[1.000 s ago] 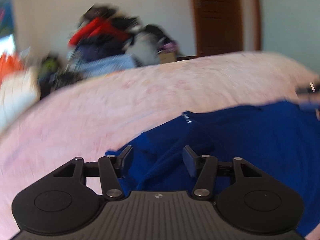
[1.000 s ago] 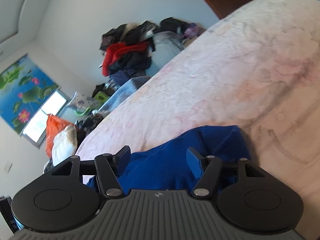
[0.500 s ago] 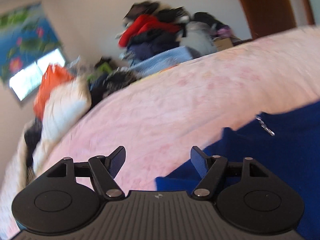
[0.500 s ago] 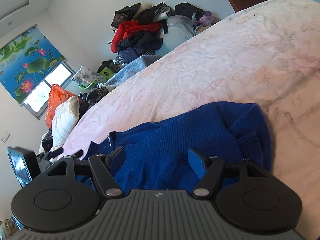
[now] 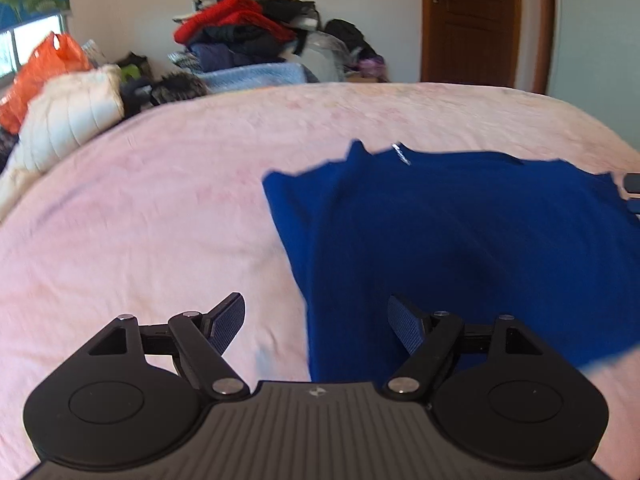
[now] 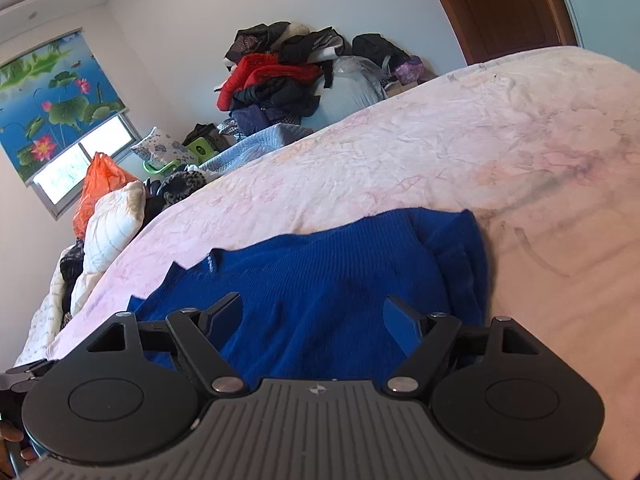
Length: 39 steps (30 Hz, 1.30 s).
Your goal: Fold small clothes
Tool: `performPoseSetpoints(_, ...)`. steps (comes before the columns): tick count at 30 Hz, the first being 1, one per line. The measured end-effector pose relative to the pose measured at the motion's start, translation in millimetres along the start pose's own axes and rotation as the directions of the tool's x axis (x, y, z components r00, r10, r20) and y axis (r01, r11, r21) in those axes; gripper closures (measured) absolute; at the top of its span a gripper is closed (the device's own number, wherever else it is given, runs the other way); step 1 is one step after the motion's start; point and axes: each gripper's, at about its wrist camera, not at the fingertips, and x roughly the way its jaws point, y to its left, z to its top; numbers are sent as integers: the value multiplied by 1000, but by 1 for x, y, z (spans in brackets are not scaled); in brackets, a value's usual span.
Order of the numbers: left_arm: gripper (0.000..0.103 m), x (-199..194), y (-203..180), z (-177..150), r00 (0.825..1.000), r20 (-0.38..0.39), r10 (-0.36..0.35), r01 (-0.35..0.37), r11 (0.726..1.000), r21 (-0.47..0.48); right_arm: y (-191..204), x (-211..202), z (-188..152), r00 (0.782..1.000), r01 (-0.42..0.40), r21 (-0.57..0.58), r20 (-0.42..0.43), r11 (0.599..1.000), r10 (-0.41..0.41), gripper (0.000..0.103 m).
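With both the left tongs (image 5: pixel 316 320) and right tongs (image 6: pixel 312 318) just spread and empty, the blue sweater (image 6: pixel 320 280) spread on the bed (image 6: pixel 440 140) could easily get bunched if grabbed unevenly.

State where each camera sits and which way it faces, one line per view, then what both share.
Left wrist: on the left gripper, looking forward and down over the pink bed at the blue sweater; own open jaws show, the other gripper's tip at the right edge.
Right wrist: on the right gripper, tilted, above the sweater; own open jaws show, fingers at lower left.
Shared: sweater, bed, clothes pile, door.
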Motion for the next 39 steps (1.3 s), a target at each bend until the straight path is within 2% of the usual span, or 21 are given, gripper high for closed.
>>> performPoseSetpoints(4,24,-16,1,-22,997,13,-74,74,997,-38,4,-26,-18,996,71,-71,54,995,-67,17)
performPoseSetpoints(7,24,-14,1,-30,996,25,-85,86,995,-51,1,-31,-25,983,148,-113,129,983,-133,15)
performPoseSetpoints(9,25,-12,3,-33,995,7,-96,96,992,-82,-6,-29,-26,986,143,-58,98,988,-137,15)
performPoseSetpoints(10,26,-13,4,-34,994,4,-111,111,989,-101,-8,-29,-27,990,117,-31,78,993,-114,15)
performPoseSetpoints(12,28,-16,8,-36,992,9,-129,129,983,-128,-1,-33,-33,994,96,-54,52,994,-93,15)
performPoseSetpoints(13,32,-16,9,-37,992,8,-128,128,983,-132,5,-34,-36,992,125,-91,37,988,-122,14)
performPoseSetpoints(15,60,-14,11,-39,991,-17,-134,130,982,-140,15,-35,-47,982,187,-172,19,967,-186,14)
performPoseSetpoints(16,66,-13,12,-40,989,-30,-146,140,979,-149,18,-36,-52,979,203,-200,6,958,-206,14)
performPoseSetpoints(20,78,-18,10,-40,989,-32,-142,136,981,-139,14,-44,-68,968,219,-213,-75,952,-240,11)
performPoseSetpoints(23,81,-21,9,-41,990,-29,-137,132,982,-134,12,-55,-80,974,187,-213,-85,959,-208,13)
performPoseSetpoints(26,84,-23,8,-41,992,-31,-122,117,985,-127,14,-61,-86,975,190,-230,-71,954,-211,36)
performPoseSetpoints(27,86,-24,8,-41,993,-31,-118,113,986,-126,14,-62,-86,973,204,-228,-62,952,-223,61)
performPoseSetpoints(28,88,-26,7,-41,994,-29,-110,105,987,-124,11,-63,-84,973,207,-204,-60,957,-223,91)
performPoseSetpoints(30,96,-29,6,-40,997,-29,-76,72,990,-118,5,-66,-82,980,179,-143,-59,973,-189,91)
performPoseSetpoints(33,100,-34,11,-40,999,-33,-33,29,993,-118,7,-70,-83,981,186,-150,-34,971,-193,91)
performPoseSetpoints(36,101,-39,20,-41,999,-40,36,-40,992,-115,11,-74,-80,977,211,-185,-6,960,-215,92)
performPoseSetpoints(39,101,-38,24,-44,993,-62,99,-105,989,-103,13,-67,-80,965,246,-220,-36,944,-260,90)
